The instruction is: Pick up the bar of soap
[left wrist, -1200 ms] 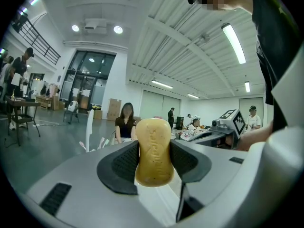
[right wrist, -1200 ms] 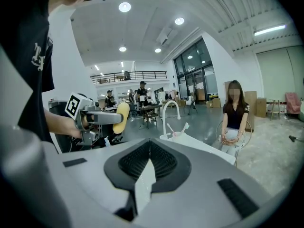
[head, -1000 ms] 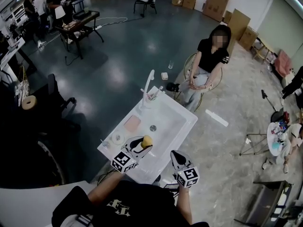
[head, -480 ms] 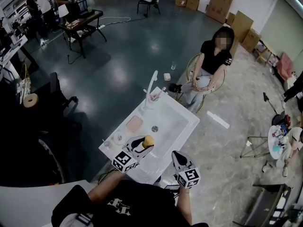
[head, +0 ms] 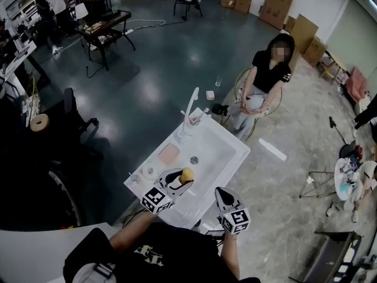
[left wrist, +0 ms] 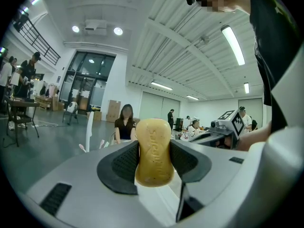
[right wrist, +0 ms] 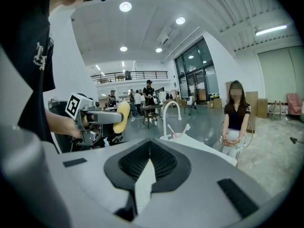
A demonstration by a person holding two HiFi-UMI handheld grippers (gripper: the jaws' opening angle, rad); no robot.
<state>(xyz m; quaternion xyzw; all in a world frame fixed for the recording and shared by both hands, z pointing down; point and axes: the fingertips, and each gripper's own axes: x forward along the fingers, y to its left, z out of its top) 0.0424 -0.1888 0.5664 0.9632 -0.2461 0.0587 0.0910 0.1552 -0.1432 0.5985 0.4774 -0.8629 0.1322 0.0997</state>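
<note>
The left tongs (head: 182,180) are clamped across the narrow waist of the yellow bar of soap (left wrist: 154,151), which hangs lifted over the near edge of the white counter (head: 240,152). The right tongs (right wrist: 149,161) are pressed together on nothing. I'd judge the bar light, rigid and slippery if wet, so the waist looks the surest hold. Its embossed lettering is unreadable, and I can't tell whether it is wet.

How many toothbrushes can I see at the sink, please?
2 toothbrushes: one leans left, the other leans right, both in the cup beside the faucet. Others may be hidden inside.
</note>
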